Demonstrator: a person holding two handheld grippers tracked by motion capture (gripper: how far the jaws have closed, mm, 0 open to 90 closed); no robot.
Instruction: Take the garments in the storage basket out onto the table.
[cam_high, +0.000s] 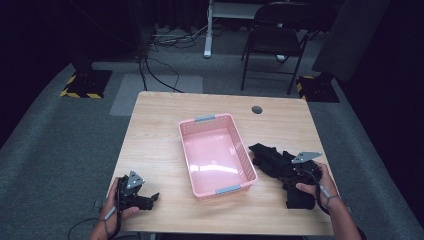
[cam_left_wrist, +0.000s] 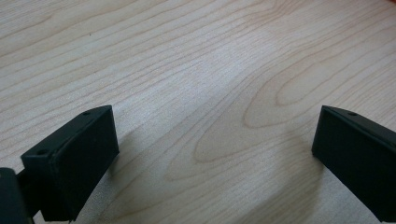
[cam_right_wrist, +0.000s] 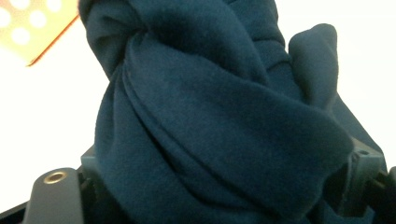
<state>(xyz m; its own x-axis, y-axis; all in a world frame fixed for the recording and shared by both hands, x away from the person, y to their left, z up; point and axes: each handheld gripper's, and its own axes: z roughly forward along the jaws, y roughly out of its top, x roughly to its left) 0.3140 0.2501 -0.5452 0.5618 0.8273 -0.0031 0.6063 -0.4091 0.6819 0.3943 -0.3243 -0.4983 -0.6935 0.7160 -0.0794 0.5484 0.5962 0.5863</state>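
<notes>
A dark blue fleece cloth (cam_high: 270, 157) lies crumpled on the wooden table (cam_high: 150, 130), right of the pink basket (cam_high: 205, 119). My right gripper (cam_high: 296, 172) rests on the near part of that cloth. In the right gripper view a thick fold of the cloth (cam_right_wrist: 210, 116) is bunched between the jaws of my right gripper (cam_right_wrist: 224, 158) and fills the gap from side to side. My left gripper (cam_high: 149, 198) lies at the table's near left corner. Its jaws (cam_left_wrist: 215, 154) stand wide apart over bare wood with nothing between them.
The pink basket stands empty in the middle of the table, its grey handles at the far and near ends. A round cable hole (cam_high: 257, 109) sits at the table's far right. A folding chair (cam_high: 274, 42) and floor cables (cam_high: 165, 75) lie beyond the table.
</notes>
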